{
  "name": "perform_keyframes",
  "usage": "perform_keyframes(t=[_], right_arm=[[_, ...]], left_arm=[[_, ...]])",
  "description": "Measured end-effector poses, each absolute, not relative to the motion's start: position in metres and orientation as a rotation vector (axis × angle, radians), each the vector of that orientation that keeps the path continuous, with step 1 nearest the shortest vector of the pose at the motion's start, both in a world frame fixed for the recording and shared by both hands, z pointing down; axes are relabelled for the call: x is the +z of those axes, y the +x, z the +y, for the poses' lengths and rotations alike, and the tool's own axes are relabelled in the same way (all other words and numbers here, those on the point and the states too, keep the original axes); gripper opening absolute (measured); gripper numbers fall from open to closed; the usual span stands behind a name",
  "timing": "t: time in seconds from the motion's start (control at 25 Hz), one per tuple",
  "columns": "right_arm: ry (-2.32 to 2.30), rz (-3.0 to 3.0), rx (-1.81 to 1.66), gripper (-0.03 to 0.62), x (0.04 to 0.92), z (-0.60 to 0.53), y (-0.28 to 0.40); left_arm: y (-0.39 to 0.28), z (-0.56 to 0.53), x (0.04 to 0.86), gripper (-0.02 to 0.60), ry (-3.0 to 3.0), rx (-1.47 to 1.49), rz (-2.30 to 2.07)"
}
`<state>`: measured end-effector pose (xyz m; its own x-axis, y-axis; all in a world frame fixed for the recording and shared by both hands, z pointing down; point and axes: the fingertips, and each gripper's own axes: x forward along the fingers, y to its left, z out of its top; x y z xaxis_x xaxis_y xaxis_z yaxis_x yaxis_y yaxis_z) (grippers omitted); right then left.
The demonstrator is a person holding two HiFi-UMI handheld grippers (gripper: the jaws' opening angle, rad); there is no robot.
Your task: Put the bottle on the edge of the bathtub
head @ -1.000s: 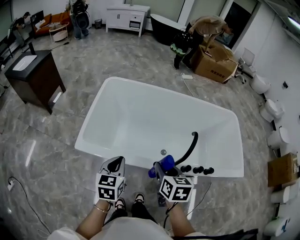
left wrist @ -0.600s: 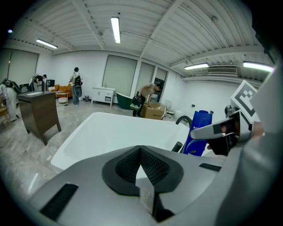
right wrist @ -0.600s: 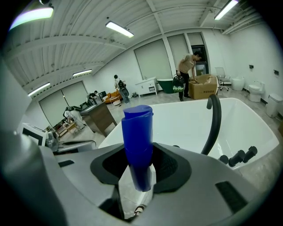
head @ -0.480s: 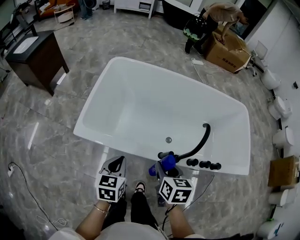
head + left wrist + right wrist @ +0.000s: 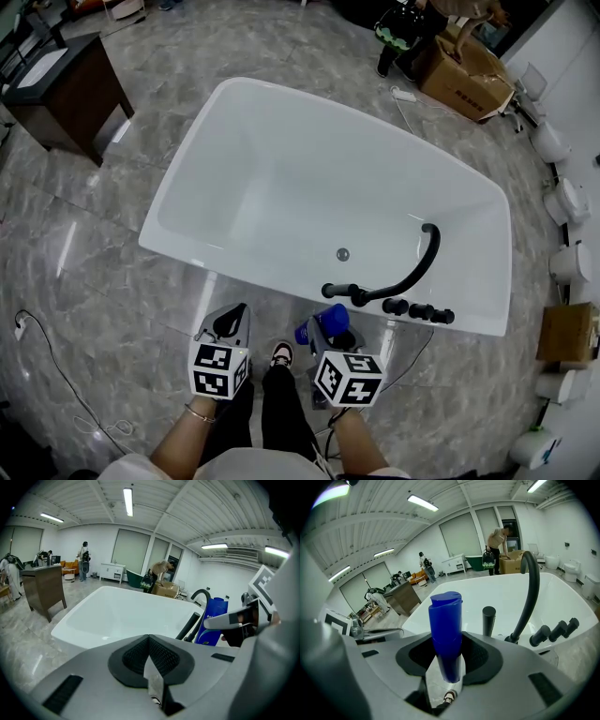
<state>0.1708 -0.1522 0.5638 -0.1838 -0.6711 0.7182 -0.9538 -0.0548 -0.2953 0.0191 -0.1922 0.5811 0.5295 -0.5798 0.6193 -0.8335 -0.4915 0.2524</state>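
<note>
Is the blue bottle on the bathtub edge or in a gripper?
In a gripper: the right gripper clamps the blue bottle, not yet on the bathtub rim.

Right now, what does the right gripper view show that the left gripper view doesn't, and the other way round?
Only the right gripper view: the right gripper seen head-on, clamped on the blue bottle, and three black tap knobs on the tub's edge.
Only the left gripper view: the left gripper with its jaws together and nothing between them.
Both: the white bathtub, the black curved spout, the bottle, the other gripper from the side, and a person bent over a cardboard box.
</note>
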Motion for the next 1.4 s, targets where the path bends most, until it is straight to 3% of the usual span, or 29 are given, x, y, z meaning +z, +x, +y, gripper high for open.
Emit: perform_keyframes(t=[1.4], right_arm=[[1.750, -1.894, 0.965, 0.170, 0.618, -0.209, 0.172]], left_arm=[[-0.007, -0.174, 0.631, 0.011, 2.138, 0.660, -1.162]])
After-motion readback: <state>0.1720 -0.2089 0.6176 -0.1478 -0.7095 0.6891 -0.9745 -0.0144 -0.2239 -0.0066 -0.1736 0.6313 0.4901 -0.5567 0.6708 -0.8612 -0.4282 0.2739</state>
